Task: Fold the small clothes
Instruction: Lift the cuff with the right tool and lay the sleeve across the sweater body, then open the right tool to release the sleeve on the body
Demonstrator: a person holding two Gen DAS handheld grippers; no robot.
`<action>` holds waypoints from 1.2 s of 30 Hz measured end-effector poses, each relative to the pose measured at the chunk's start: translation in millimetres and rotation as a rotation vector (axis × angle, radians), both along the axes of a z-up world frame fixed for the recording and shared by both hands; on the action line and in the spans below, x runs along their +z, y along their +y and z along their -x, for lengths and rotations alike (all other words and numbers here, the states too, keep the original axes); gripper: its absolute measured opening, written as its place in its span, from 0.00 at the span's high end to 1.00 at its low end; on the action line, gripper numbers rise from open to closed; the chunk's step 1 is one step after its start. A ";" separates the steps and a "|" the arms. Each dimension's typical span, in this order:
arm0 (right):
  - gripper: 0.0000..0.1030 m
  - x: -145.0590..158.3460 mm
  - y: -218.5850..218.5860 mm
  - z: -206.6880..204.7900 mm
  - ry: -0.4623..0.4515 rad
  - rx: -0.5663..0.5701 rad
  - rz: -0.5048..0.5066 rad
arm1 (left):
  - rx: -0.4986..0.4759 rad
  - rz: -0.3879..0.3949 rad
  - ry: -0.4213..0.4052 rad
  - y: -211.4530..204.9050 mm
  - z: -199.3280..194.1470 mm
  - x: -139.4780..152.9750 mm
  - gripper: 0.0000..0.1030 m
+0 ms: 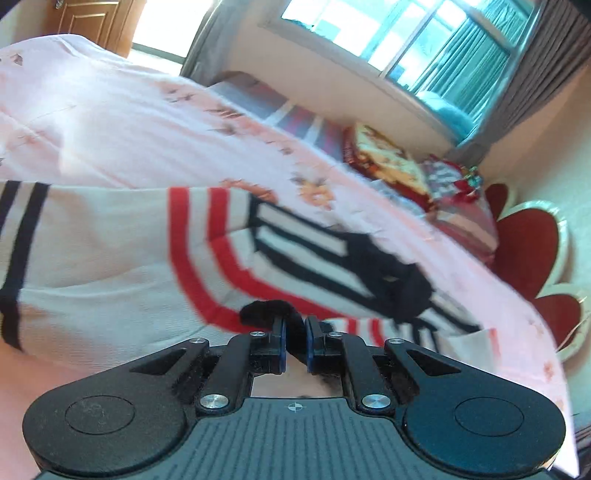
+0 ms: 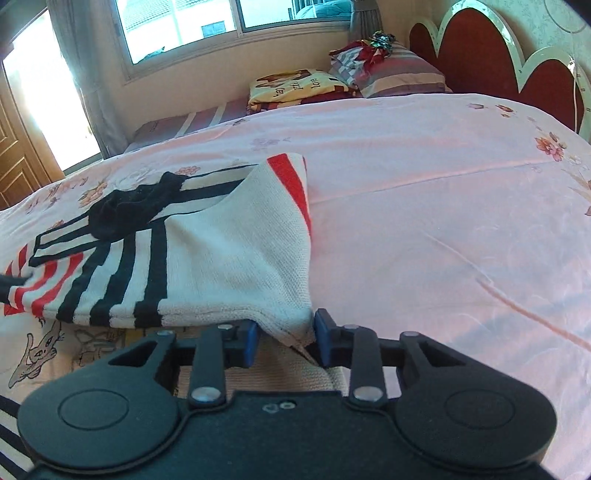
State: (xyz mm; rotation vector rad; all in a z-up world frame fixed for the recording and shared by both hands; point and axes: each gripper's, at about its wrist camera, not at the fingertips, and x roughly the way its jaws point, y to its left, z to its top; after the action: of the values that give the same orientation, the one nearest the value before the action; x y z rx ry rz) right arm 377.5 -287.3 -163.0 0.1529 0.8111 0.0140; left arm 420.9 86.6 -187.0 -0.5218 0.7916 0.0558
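A small white knit garment point(image 1: 110, 258) with red and navy stripes and a black bow lies on the pink bedspread point(image 1: 129, 118). My left gripper point(image 1: 294, 328) is nearly closed on a black piece of the garment at its near edge. In the right wrist view the garment point(image 2: 229, 251) lies left of centre, its far corner with red stripes folded up. My right gripper point(image 2: 286, 332) holds a white corner of it between the blue pads, with a gap left at the left pad. The black bow point(image 2: 136, 206) sits on the navy-striped part.
Pillows and folded bedding point(image 2: 295, 88) lie at the head of the bed by the red scalloped headboard point(image 2: 498, 55). A window point(image 2: 221, 22) and grey curtain are behind. A cartoon-print cloth point(image 2: 44, 350) lies under the garment at the near left.
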 end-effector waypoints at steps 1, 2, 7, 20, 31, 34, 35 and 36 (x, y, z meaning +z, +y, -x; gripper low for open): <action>0.71 0.6 2.4 1.7 -0.008 0.008 0.008 | -0.011 -0.007 0.028 -1.6 -1.6 -9.2 0.90; 0.72 -0.5 3.5 2.7 -0.007 0.009 0.020 | -0.022 -0.019 0.049 -5.1 -2.4 -17.6 0.91; 0.73 -5.7 -7.2 5.3 0.044 0.015 0.041 | -0.014 -0.045 0.075 -11.1 4.4 -18.6 0.90; 0.59 22.1 -32.8 -32.0 -0.007 0.006 -0.113 | -0.146 -0.105 0.036 -58.3 -18.5 -2.4 0.90; 0.81 -9.4 -40.4 -142.5 0.049 -0.065 -0.245 | -0.143 -0.150 0.042 -61.5 -17.0 -24.6 0.90; 0.87 -10.2 -31.7 -136.2 0.002 -0.066 -0.066 | -0.148 -0.177 0.037 -66.1 -15.8 -24.0 0.90; 0.89 -14.5 -37.4 -137.8 0.001 -0.084 -0.066 | -0.148 -0.184 0.032 -66.5 -15.6 -24.7 0.90; 0.89 -14.0 -41.5 -139.6 0.007 -0.091 -0.089 | -0.146 -0.182 0.031 -65.8 -15.7 -24.5 0.90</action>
State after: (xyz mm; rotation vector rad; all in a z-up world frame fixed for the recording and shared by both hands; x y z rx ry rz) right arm 517.1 -328.8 -177.0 0.2742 0.8106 -0.0359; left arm 436.7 20.8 -211.5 -0.2909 0.8443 0.0010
